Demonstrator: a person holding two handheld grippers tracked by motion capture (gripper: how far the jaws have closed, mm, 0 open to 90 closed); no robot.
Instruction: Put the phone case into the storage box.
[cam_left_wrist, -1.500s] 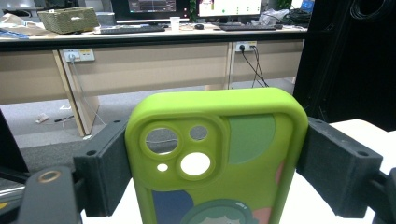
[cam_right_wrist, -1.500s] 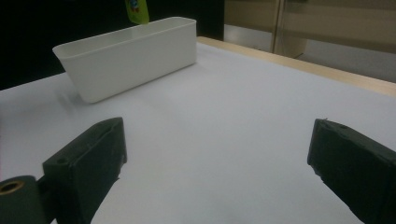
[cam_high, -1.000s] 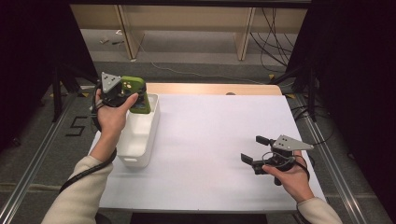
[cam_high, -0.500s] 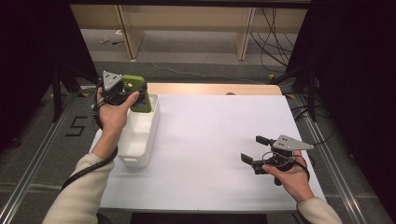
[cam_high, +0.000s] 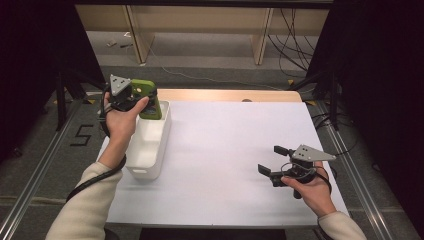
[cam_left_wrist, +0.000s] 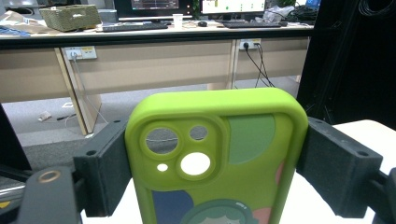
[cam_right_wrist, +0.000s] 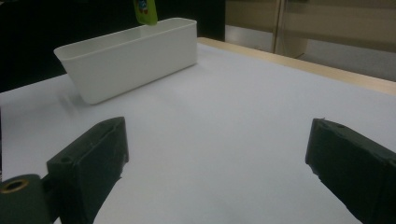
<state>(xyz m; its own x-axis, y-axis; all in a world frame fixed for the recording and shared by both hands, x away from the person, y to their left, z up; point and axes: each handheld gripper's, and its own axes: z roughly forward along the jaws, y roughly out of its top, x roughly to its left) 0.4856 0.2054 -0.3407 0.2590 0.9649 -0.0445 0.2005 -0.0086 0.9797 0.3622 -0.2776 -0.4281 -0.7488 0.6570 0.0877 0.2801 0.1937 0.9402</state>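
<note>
White worktop (cam_high: 230, 150), bare surface, carrying all items listed.

Item 1, near right corner: right claw (cam_high: 270, 160), held low over the worktop in the person's right hand. Jaws stand wide apart with nothing between them; the right gripper view looks between them across bare white surface toward the bin. Judged to be parked clear of the work, waiting its turn.

Item 2, left edge, running from mid-depth to the far left corner: white plastic bin (cam_high: 150, 145), oblong, open-topped, with a slot handle in its near end wall. What lies inside cannot be made out. Set lengthwise along the edge, probably so the left hand reaches it directly.

Item 3, far left corner, above the far end of the bin: left claw (cam_high: 142, 97), raised in the left hand, its jaws closed on the two long sides of the phone case (cam_left_wrist: 215, 154). The case hangs upright over the bin, off the worktop, not touching the rim so far as can be told. The side grip keeps its flat back unobstructed, and the position suits either lowering into or lifting out of the bin.

Case description: lime green, soft-looking, rounded corners, raised camera block with cut-out holes, cartoon print in darker green, blue and pink on the lower back.
</note>
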